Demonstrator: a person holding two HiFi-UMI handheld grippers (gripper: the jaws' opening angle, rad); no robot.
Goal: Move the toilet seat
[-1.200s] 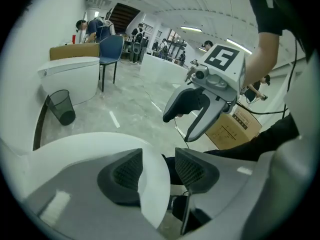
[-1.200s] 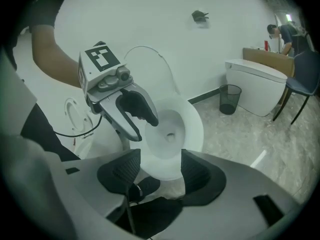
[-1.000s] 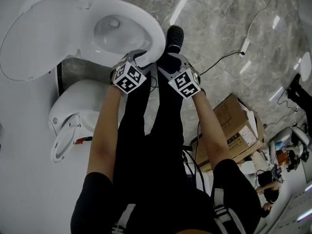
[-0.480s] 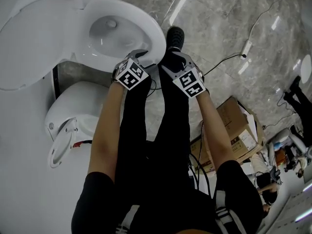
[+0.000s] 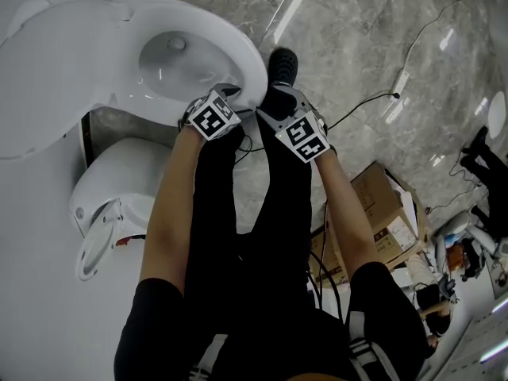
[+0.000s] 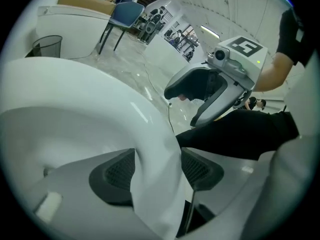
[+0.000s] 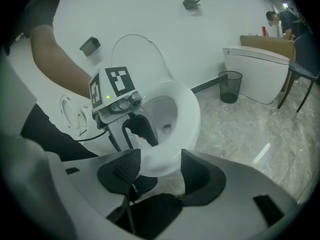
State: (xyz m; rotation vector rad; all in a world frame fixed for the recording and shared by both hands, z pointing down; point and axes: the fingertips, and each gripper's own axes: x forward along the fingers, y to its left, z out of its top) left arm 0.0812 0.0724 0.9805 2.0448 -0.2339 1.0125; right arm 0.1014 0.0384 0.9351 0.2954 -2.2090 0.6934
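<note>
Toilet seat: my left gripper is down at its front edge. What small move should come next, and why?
Probably close the left gripper on the toilet seat. Its jaws have just been opening and straddle the seat's front rim without seeming to press it yet. The right gripper hangs open, short of the rim.

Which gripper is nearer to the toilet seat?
Left. The left gripper, fingers just opening, straddles the toilet seat rim; the right gripper hovers just off it.

Grey marbled floor (image 5: 357, 38), glossy, streaked with bright ceiling-light reflections. Cardboard boxes (image 5: 381, 205) stacked toward floor's right edge. Plain white wall (image 7: 150, 14) behind. Black mesh bin (image 7: 230, 86) at wall's foot, blue chair (image 7: 305, 49) nearby.
</note>
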